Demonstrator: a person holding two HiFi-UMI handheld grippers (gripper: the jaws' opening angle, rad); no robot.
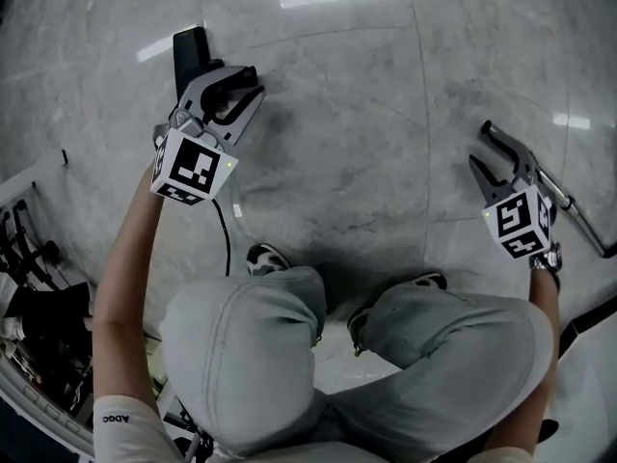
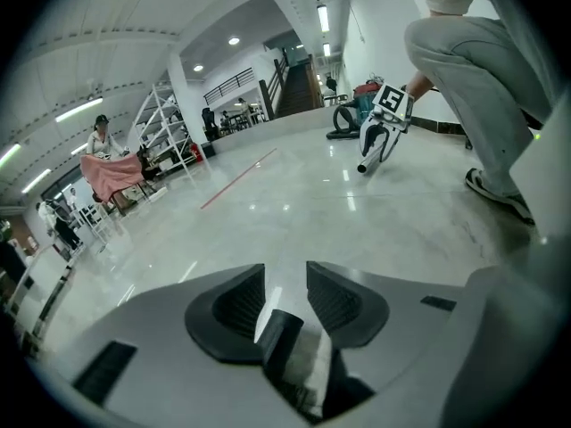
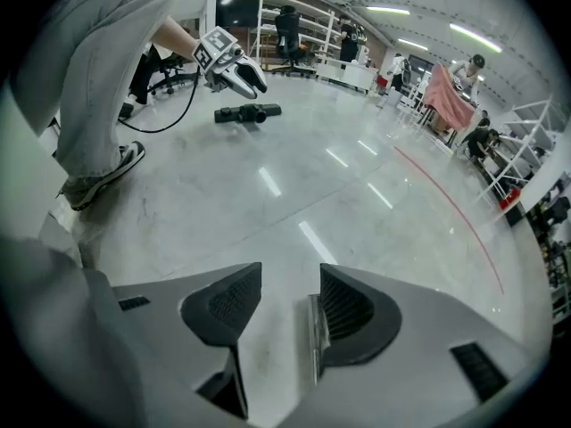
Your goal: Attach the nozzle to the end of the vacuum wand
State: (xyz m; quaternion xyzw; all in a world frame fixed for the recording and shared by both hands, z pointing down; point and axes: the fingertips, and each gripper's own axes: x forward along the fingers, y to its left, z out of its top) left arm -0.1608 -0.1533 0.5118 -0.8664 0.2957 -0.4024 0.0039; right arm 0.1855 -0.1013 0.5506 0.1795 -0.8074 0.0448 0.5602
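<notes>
Left claw [image 2: 285,273] gapes above tubular black nozzle [image 2: 280,330].

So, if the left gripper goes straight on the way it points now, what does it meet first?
Most likely the black plastic vacuum nozzle lying on the glossy grey floor: its end shows between the open jaws of the left gripper. Whether they touch, I cannot tell.

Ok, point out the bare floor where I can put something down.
Bare floor lies between the left gripper and the right gripper, ahead of the knees, and along the far top. Crowded: the nozzle and cable by the left gripper, the wand at the right edge, dark gear at lower left.
</notes>
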